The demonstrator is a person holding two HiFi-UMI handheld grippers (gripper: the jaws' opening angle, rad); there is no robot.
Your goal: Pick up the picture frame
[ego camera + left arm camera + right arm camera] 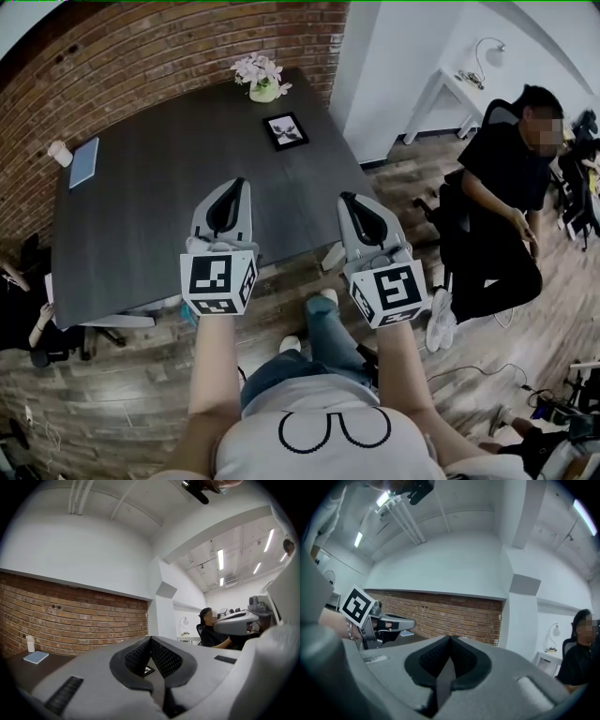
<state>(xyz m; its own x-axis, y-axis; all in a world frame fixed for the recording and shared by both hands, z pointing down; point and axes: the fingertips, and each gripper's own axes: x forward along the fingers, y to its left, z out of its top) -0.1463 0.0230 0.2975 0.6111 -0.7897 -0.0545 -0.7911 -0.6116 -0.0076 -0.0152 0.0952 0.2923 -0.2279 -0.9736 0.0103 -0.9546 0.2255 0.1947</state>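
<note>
A small black picture frame [286, 130] lies flat near the far right end of the dark table [150, 216], beside a vase of pink flowers [261, 77]. My left gripper [231, 184] is shut and empty over the table's near part, well short of the frame. To its right my right gripper [349, 199] is also shut and empty, over the table's right edge. In the left gripper view a corner of the frame [148, 670] shows through the gap behind the closed jaws. The right gripper view shows the left gripper [401, 622] against the brick wall, not the frame.
A blue notebook [83, 161] and a white cup [60, 153] sit at the table's far left. A seated person in black [502, 206] is to the right, by a white desk [459, 94]. Another person's arm [37, 323] shows at the left edge. Brick wall behind the table.
</note>
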